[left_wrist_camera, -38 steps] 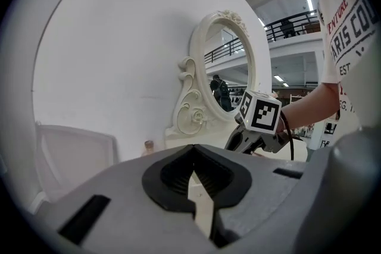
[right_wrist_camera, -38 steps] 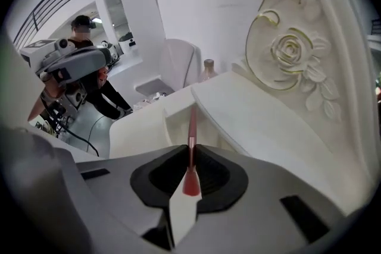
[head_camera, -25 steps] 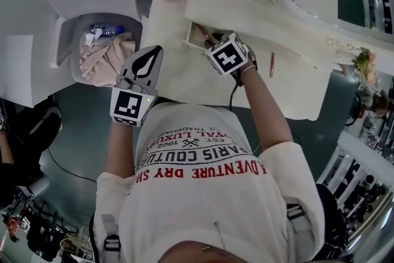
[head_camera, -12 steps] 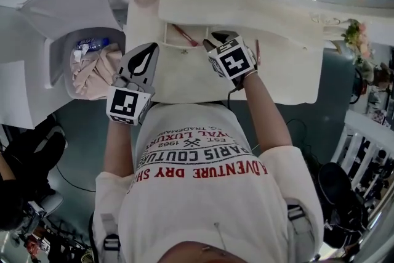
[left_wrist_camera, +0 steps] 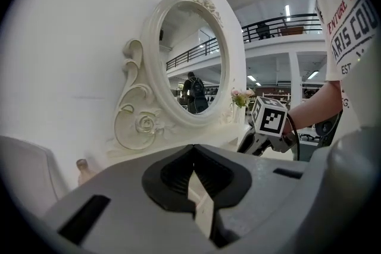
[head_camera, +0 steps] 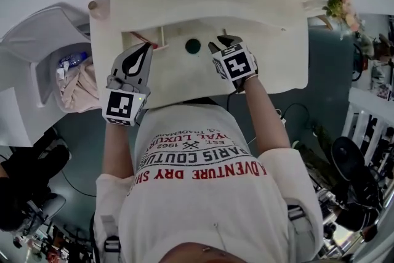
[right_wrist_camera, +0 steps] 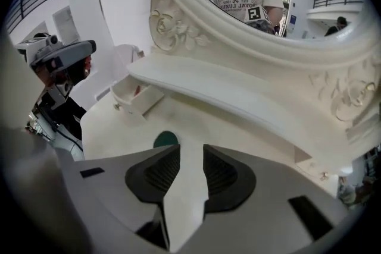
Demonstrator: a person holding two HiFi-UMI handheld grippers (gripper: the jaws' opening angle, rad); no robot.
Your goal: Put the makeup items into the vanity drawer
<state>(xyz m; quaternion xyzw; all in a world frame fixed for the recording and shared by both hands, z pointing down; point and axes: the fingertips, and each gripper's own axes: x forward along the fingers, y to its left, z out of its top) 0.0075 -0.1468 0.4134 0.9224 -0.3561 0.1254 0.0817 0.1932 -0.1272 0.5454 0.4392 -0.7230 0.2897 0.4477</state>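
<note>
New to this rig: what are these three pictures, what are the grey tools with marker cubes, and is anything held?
A person at a white vanity holds a hand-worked claw in each hand; the cubes are part of them. One picture looks down from the person's head; the other two ride on the claws. The left claw is shut on nothing, the right claw open and empty. A round green item lies on the top, near the small open drawer.
</note>
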